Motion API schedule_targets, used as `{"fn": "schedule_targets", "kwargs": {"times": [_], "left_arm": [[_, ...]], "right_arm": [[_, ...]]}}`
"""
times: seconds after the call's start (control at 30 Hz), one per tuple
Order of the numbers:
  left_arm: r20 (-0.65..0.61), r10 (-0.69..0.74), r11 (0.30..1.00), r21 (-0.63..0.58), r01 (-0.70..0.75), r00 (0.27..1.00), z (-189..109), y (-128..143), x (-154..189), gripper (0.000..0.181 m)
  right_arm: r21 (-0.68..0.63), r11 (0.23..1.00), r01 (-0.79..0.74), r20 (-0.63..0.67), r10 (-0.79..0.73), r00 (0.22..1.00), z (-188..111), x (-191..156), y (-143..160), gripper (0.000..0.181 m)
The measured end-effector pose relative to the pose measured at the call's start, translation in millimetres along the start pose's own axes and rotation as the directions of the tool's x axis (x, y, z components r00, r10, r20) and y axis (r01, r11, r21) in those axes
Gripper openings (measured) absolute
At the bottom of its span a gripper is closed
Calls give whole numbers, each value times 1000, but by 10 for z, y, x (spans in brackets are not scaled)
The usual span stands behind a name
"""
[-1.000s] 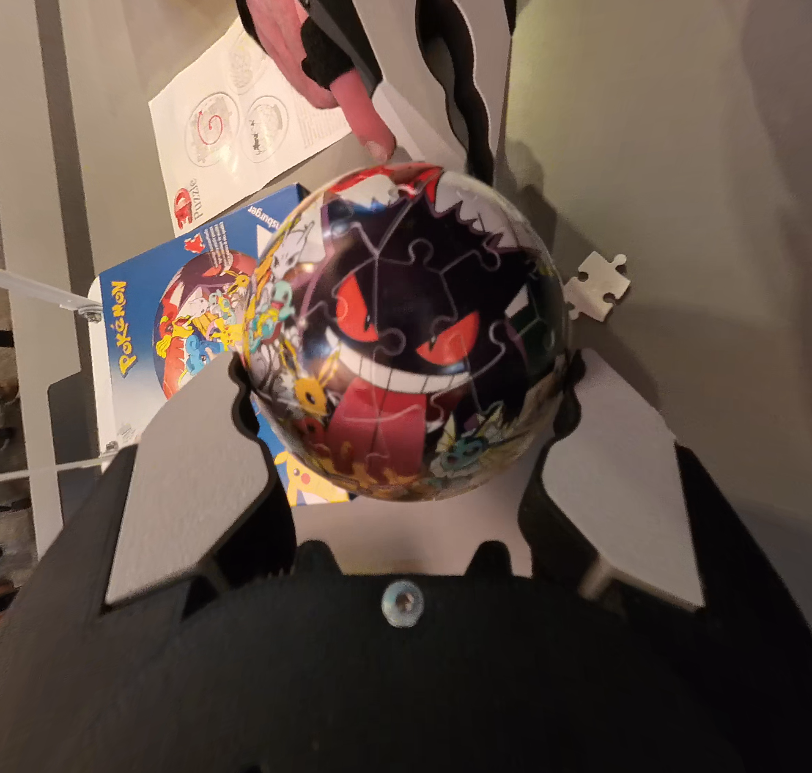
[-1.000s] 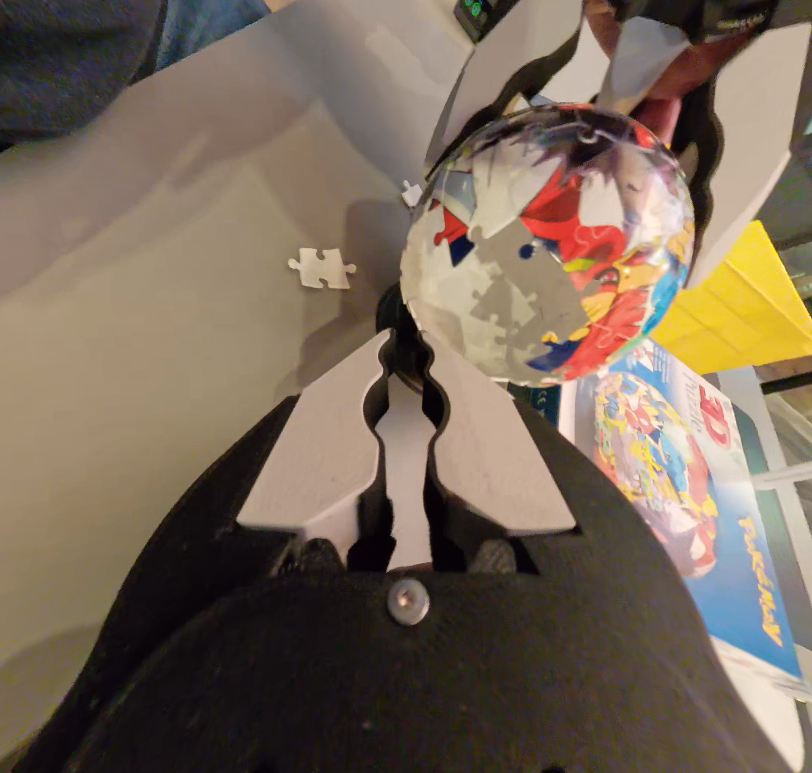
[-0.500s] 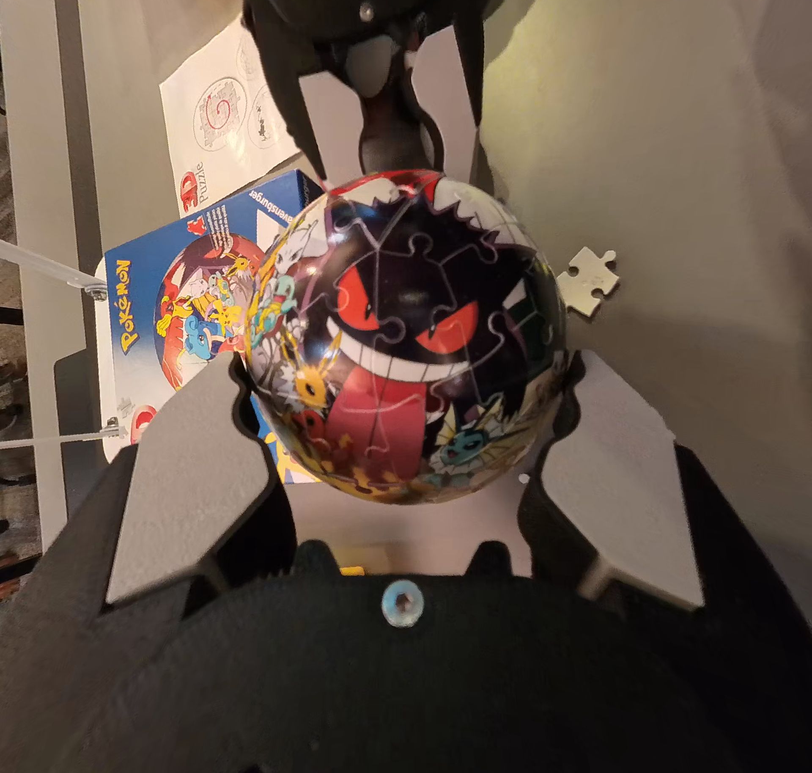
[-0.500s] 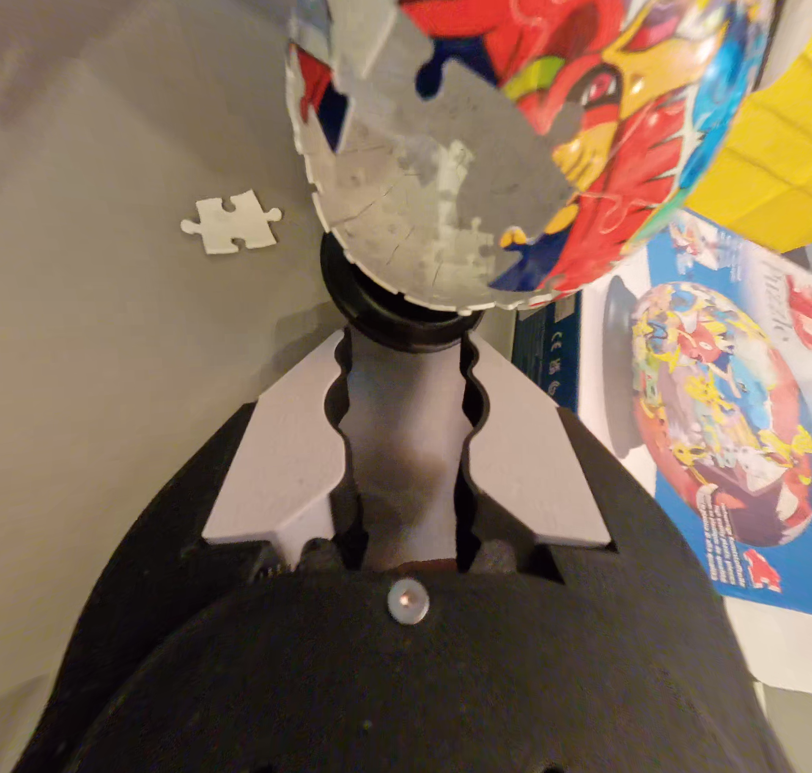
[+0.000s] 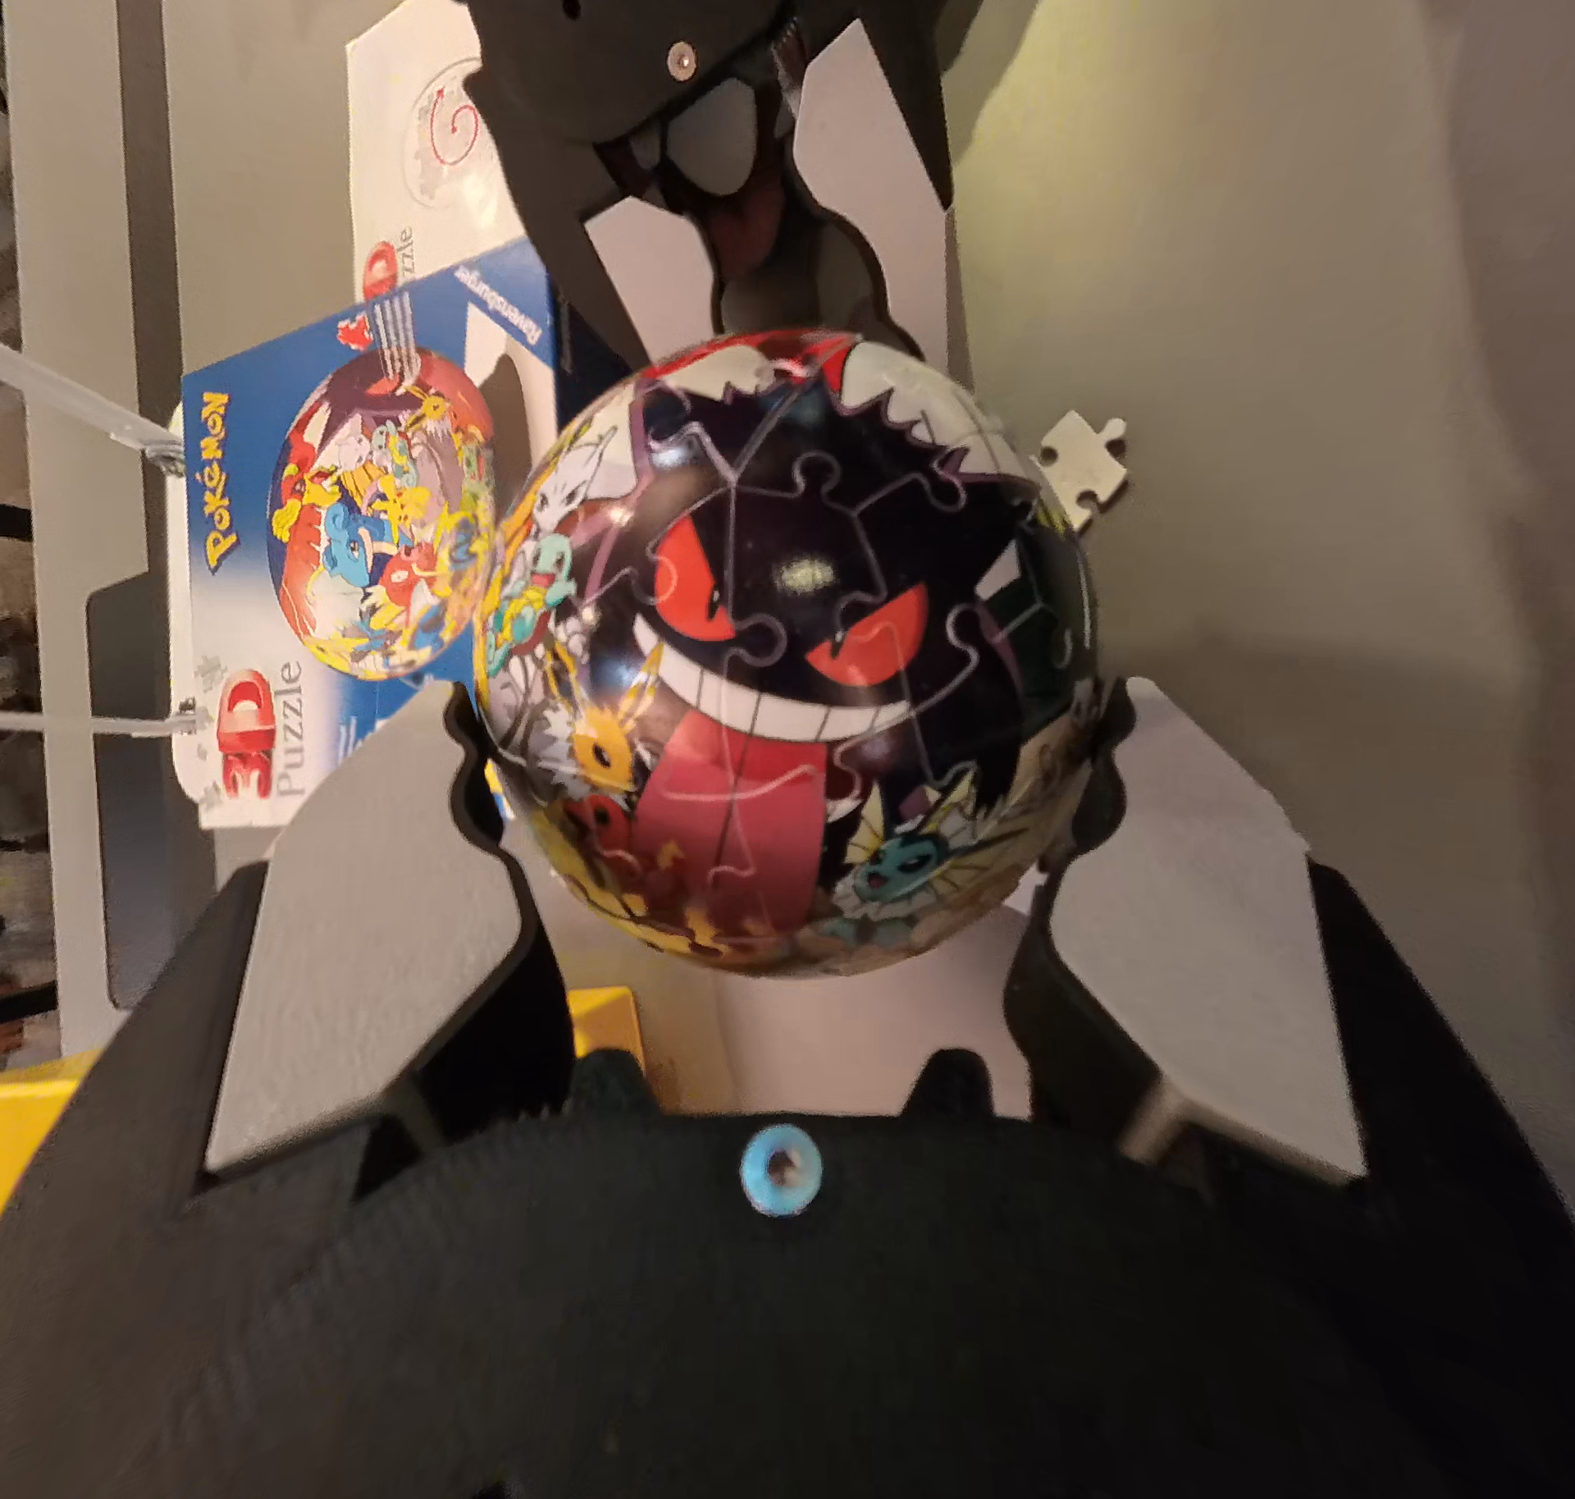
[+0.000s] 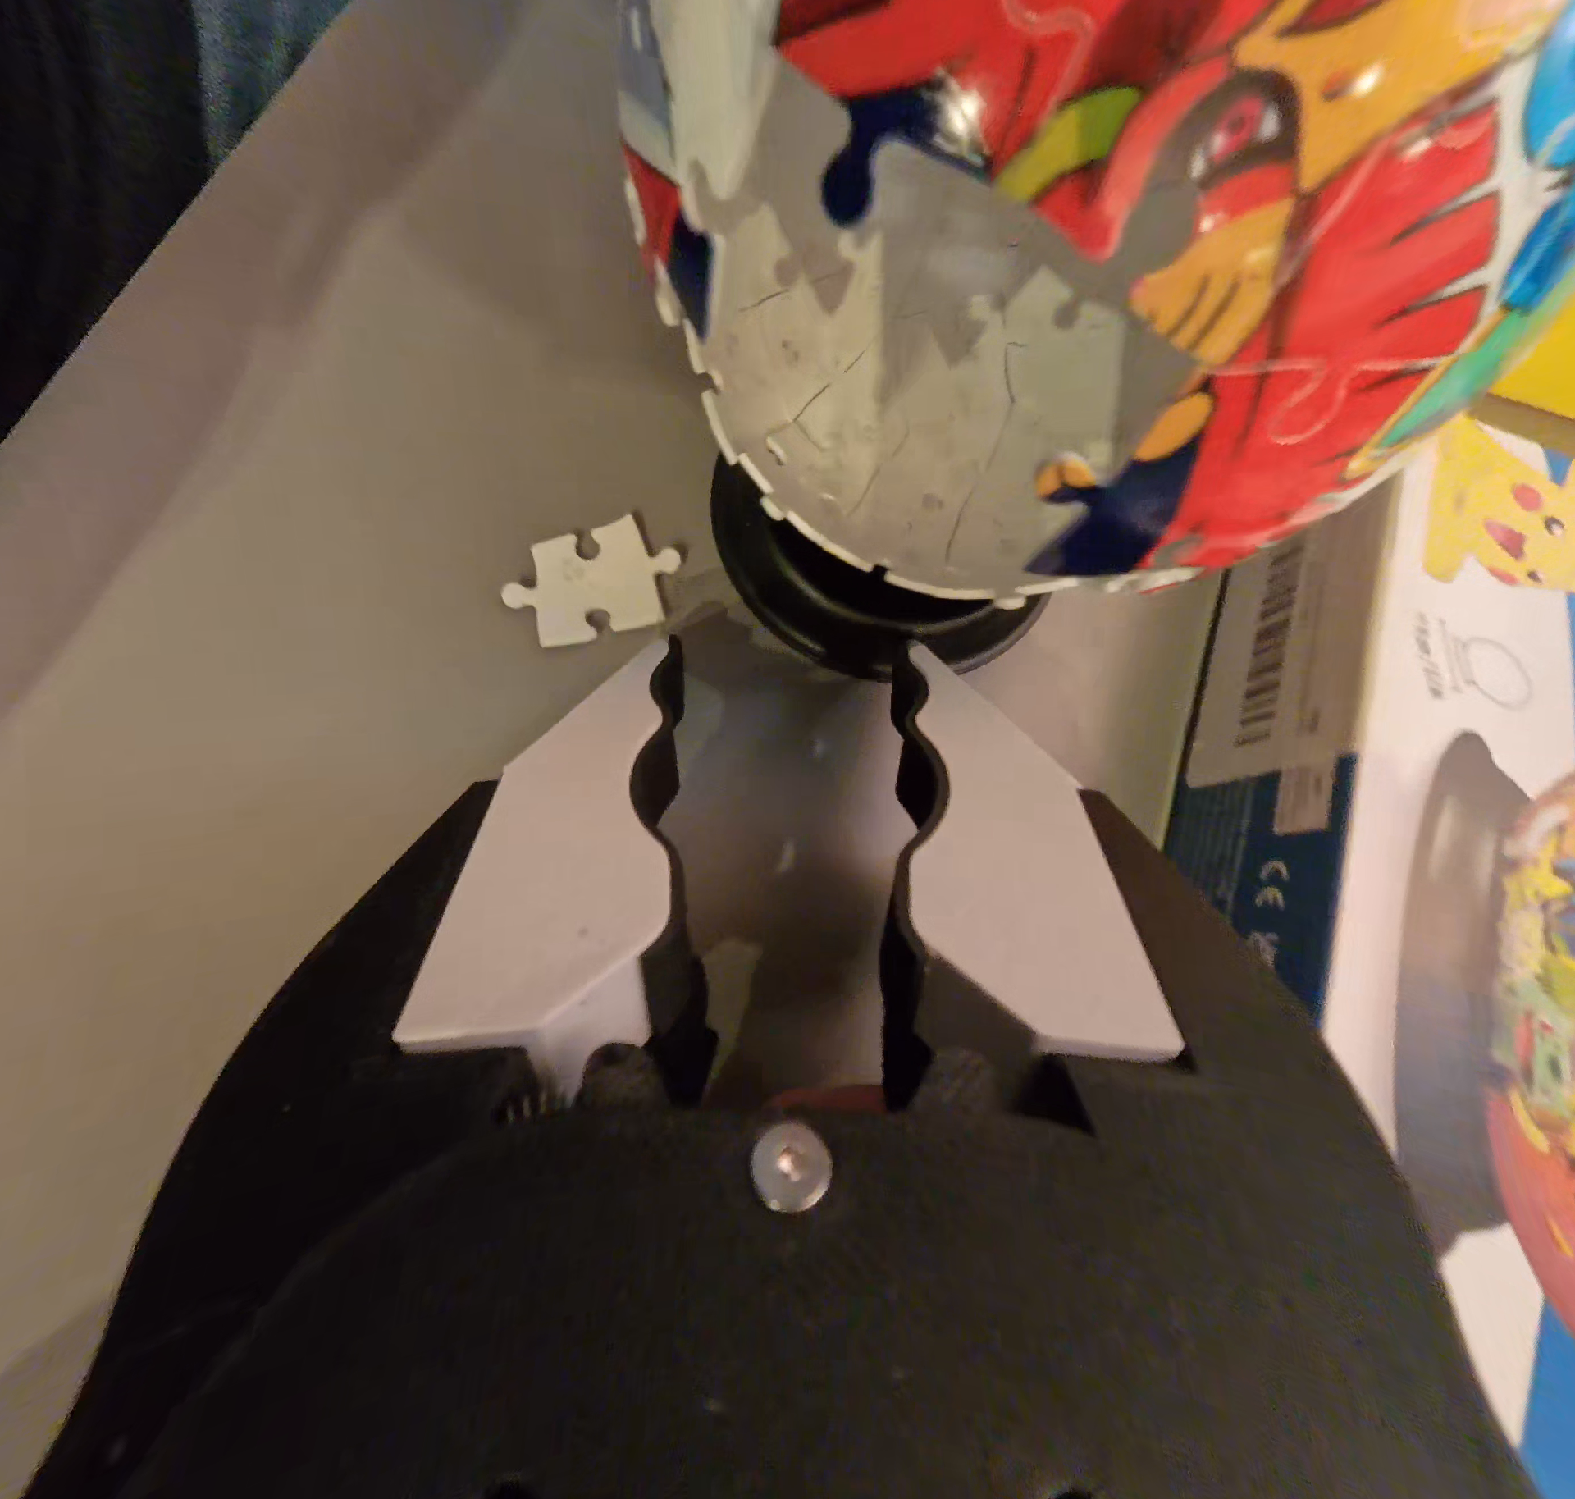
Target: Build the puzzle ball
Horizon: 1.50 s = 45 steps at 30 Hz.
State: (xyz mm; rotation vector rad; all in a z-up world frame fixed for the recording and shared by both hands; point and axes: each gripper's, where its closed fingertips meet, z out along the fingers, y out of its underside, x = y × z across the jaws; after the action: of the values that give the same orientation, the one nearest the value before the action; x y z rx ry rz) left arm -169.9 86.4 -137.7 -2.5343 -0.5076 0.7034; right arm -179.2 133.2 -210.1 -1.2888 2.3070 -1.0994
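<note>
Grey table point(image 6: 256, 435) bears loose piece point(image 6: 594, 580), box point(image 5: 341, 537), perhaps a stand point(image 6: 852, 614).

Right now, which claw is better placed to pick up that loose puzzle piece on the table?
The right claw. It is open and empty, and the loose piece lies just ahead of its left fingertip. The left claw is shut on the puzzle ball, so it is occupied.

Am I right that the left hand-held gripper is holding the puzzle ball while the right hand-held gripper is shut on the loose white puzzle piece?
Not quite. The left hand-held gripper does hold the puzzle ball, but the right hand-held gripper is open and empty. The right wrist view shows the loose white puzzle piece lying on the table, just left of the gripper's fingertips.
</note>
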Motion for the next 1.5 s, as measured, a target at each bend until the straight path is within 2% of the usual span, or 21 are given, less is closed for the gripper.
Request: {"fn": "schedule_targets", "kwargs": {"times": [0.3, 0.43, 0.5, 0.53, 0.83, 0.9, 1.03, 1.1, 1.23, 1.5], "left_arm": [[48, -47, 997, -51, 49, 998, -271, 160, 142, 131], [87, -74, 995, -56, 79, 993, -425, 223, 156, 131], [101, -81, 995, -57, 87, 992, -476, 245, 157, 131], [107, -87, 994, -53, 93, 991, -488, 254, 156, 131], [125, -131, 989, -53, 139, 983, -517, 440, 184, 131], [126, -139, 987, -65, 148, 982, -525, 461, 244, 131], [145, -133, 987, -74, 145, 980, -558, 426, 301, 131], [157, -97, 986, -117, 117, 983, -541, 433, 335, 131], [182, -53, 985, -151, 82, 982, -516, 399, 340, 131], [183, 16, 981, -191, 20, 983, -459, 343, 332, 131]], "right_arm": [[-20, 995, 96, 63, -95, 994, 191, -174, -237, 44], [14, 1000, 14, 9, -14, 1000, 143, 69, -308, 51], [-6, 1000, -24, 6, 24, 1000, 190, 140, -285, 63], [-11, 999, -34, 12, 34, 999, 223, 150, -281, 62], [26, 1000, -6, 101, 4, 995, 386, -52, -461, 54], [42, 999, -21, 111, 17, 994, 399, -92, -500, 57], [55, 998, -4, 96, -1, 995, 358, -168, -476, 57], [76, 997, 8, 109, -16, 994, 345, -250, -492, 56], [66, 995, 78, 65, -83, 994, 329, -274, -479, 62], [125, 967, 221, 36, -228, 973, 293, -413, -625, 75]]}}
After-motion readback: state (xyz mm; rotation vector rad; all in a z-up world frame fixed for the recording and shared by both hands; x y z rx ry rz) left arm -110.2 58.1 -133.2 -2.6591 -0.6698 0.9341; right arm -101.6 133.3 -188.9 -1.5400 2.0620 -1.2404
